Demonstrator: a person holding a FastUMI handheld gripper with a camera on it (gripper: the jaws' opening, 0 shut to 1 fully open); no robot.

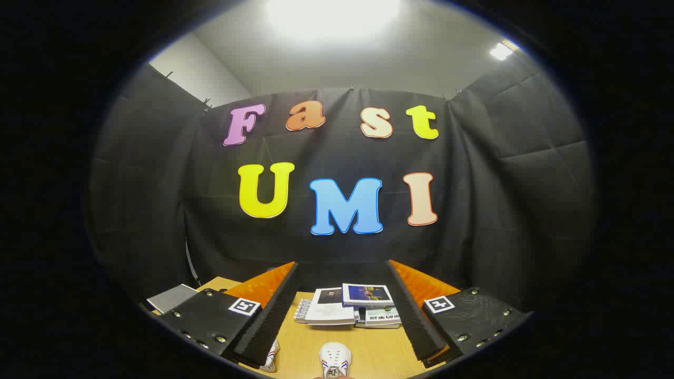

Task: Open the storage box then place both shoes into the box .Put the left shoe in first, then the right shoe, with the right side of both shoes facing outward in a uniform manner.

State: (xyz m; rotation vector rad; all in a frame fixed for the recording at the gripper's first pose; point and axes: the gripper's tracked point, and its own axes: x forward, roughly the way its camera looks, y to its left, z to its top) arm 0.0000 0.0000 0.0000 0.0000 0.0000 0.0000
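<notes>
My gripper is held level above the wooden table, its two fingers spread wide apart and nothing between them. Low down between the fingers the toe of a white shoe with red and blue side stripes pokes into view on the table. A second white shoe peeks out from under the left finger, mostly hidden by it. Both shoes lie well below the fingers, apart from them.
Several booklets and magazines lie in a loose pile on the table beyond the shoes, between the fingers. A grey flat object rests at the table's far left corner. The black cloth wall stands close behind the table.
</notes>
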